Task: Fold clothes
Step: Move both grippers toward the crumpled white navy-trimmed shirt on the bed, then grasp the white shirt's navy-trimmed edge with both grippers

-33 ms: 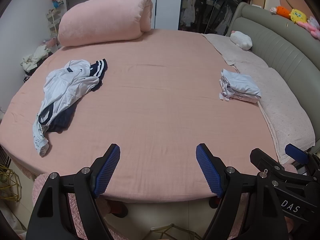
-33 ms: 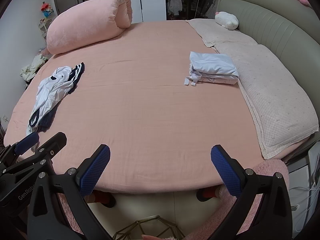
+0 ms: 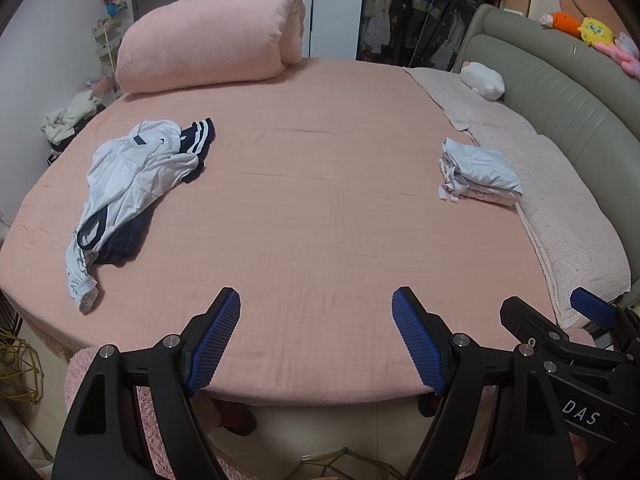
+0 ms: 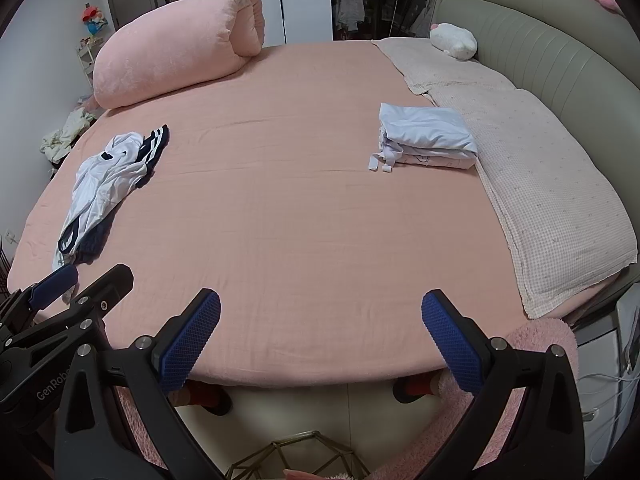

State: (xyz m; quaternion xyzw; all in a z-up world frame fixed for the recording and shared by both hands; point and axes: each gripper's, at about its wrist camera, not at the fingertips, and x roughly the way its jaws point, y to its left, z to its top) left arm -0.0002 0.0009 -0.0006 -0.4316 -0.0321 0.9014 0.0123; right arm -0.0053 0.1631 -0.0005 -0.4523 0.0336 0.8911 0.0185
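Clothes to fold lie in a crumpled heap [image 3: 132,184] of white and navy pieces at about ten o'clock on the pink bed [image 3: 320,208], well apart from both tools. A folded stack [image 3: 480,172] already sits at about two o'clock, just beside the checked pillow [image 3: 568,240] along the headboard side.

Left gripper [image 3: 316,340] hangs released above the near edge of the bed, jaws spread wide with nothing between them. Right gripper [image 4: 320,340] is likewise released and empty, alongside it at the same near edge.

Judging from this, the step in hand is fetching the next garment from the heap. Doing it well likely means picking only the top white piece, pinching it at a hem or shoulder rather than mid-cloth, so the navy shorts underneath are not dragged along. Both grippers would then carry it to the bare middle of the bed, at twelve o'clock from them, and spread it flat before any crease is made. Grabbing a bunched fold risks lifting two garments at once.
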